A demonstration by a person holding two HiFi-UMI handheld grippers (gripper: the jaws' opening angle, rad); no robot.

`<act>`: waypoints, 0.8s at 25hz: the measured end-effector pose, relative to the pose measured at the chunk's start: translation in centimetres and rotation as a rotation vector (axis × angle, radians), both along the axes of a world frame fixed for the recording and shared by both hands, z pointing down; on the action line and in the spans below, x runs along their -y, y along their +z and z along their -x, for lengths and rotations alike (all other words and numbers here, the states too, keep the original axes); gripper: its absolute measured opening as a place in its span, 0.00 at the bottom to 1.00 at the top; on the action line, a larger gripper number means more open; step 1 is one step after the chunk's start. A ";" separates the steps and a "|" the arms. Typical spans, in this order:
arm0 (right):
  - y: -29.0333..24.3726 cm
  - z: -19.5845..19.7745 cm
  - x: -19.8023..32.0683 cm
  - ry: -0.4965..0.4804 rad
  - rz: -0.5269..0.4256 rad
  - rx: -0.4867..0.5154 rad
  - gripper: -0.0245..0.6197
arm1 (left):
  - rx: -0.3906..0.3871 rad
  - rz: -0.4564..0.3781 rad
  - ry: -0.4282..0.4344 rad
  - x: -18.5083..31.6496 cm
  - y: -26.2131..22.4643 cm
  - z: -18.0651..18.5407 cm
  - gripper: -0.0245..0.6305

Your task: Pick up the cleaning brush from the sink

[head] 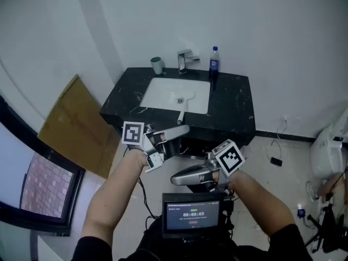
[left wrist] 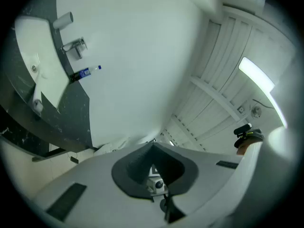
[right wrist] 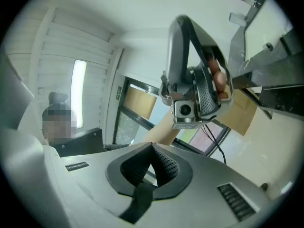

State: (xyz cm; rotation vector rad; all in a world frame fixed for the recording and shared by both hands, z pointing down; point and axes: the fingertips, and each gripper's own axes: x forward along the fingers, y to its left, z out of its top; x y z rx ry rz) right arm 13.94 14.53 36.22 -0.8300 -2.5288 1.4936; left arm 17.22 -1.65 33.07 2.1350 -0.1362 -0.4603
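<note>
Nearest the wearer, a small screen (head: 192, 215) showed a timer reading 00:00:03. Beyond it, the left claw (head: 183, 128) and right claw (head: 176, 178) were both fully closed, with nothing between their jaws. The cleaning brush (head: 183, 109) lay in the white sink (head: 163, 86), its pale handle reaching the front rim. At the back of the black bench (head: 231, 105) stood a cup (head: 157, 65), a tap (head: 185, 60) and a blue-labelled bottle (head: 214, 63); its label was illegible.

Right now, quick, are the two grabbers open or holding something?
Left gripper: shut, holding nothing.
Right gripper: shut, holding nothing.
</note>
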 end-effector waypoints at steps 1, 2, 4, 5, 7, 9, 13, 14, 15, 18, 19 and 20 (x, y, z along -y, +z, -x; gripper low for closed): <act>-0.6 1.4 0.7 0.019 -0.002 0.005 0.04 | 0.007 -0.003 -0.015 0.3 -0.1 2.2 0.06; -1.3 2.9 1.5 0.039 -0.002 0.011 0.04 | 0.013 -0.006 -0.029 0.7 -0.3 4.4 0.06; -2.7 6.0 3.9 0.090 -0.009 0.022 0.04 | 0.014 -0.006 -0.059 1.9 -0.7 9.1 0.06; -3.4 7.7 5.6 0.126 -0.015 0.032 0.04 | 0.007 -0.003 -0.075 2.7 -0.9 11.5 0.06; -4.9 11.5 9.2 0.209 -0.018 0.069 0.04 | -0.004 0.005 -0.099 4.5 -1.1 16.6 0.06; -6.0 15.1 12.4 0.289 -0.009 0.101 0.04 | 0.017 0.008 -0.110 5.9 -0.9 21.4 0.06; -7.2 20.7 20.6 0.444 -0.051 0.079 0.04 | 0.052 0.037 -0.152 12.0 -0.7 28.8 0.06; -7.2 21.6 22.7 0.480 -0.080 0.056 0.04 | 0.052 0.045 -0.157 13.7 -0.5 30.1 0.06; -7.0 22.3 24.6 0.509 -0.111 0.033 0.04 | 0.065 0.049 -0.162 15.3 -0.3 31.1 0.06; -7.6 23.6 29.7 0.571 -0.160 0.022 0.04 | 0.172 0.022 -0.207 20.0 0.1 33.7 0.06; -8.1 23.9 31.3 0.591 -0.167 0.030 0.04 | 0.192 0.006 -0.220 21.5 -0.2 34.3 0.06; -8.3 24.1 33.0 0.610 -0.178 0.029 0.04 | 0.202 -0.005 -0.233 22.9 -0.5 34.9 0.06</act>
